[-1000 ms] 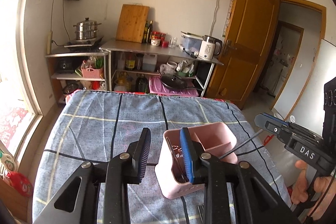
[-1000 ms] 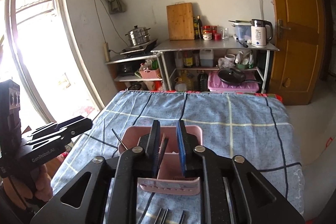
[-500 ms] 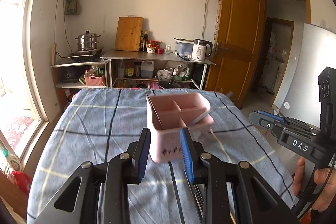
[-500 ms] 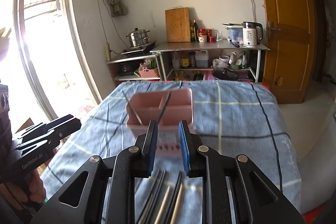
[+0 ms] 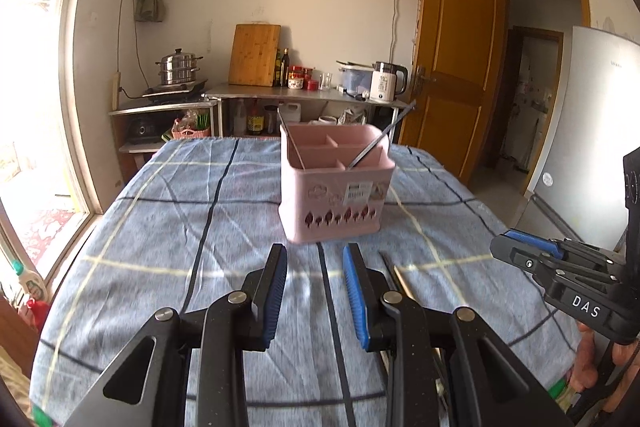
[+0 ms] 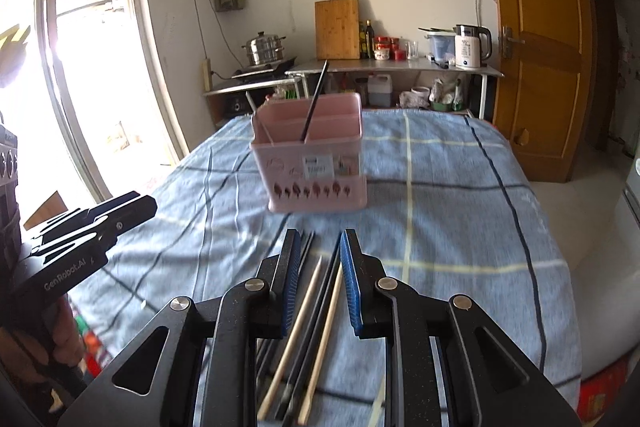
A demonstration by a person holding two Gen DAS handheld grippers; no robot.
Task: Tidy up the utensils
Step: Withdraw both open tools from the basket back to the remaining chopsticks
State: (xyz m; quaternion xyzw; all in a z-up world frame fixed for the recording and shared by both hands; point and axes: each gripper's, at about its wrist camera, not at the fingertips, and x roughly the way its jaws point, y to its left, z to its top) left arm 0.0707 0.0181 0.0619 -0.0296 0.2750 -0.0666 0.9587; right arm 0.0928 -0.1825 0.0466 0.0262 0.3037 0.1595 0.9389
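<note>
A pink divided utensil holder [image 5: 336,187] stands mid-table on the blue checked cloth, also in the right wrist view [image 6: 314,165]. Two dark chopsticks lean in it, one left [image 5: 290,141], one right [image 5: 382,139]. Several loose chopsticks, wooden and black [image 6: 316,315], lie on the cloth near the front edge, under my right gripper [image 6: 320,251], which is open and empty above them. My left gripper [image 5: 315,263] is open and empty, hovering short of the holder. A few loose chopsticks [image 5: 394,275] show just right of it.
The table [image 6: 460,211] has a window to its left and a wooden door [image 5: 452,67] to the right. A shelf with a kettle [image 6: 470,45], cutting board, steamer pot and bottles stands behind the table's far edge.
Both grippers have pulled back from the holder toward the table's near edge and dropped lower. The right gripper has let go of a dark chopstick, which now stands in the holder.
</note>
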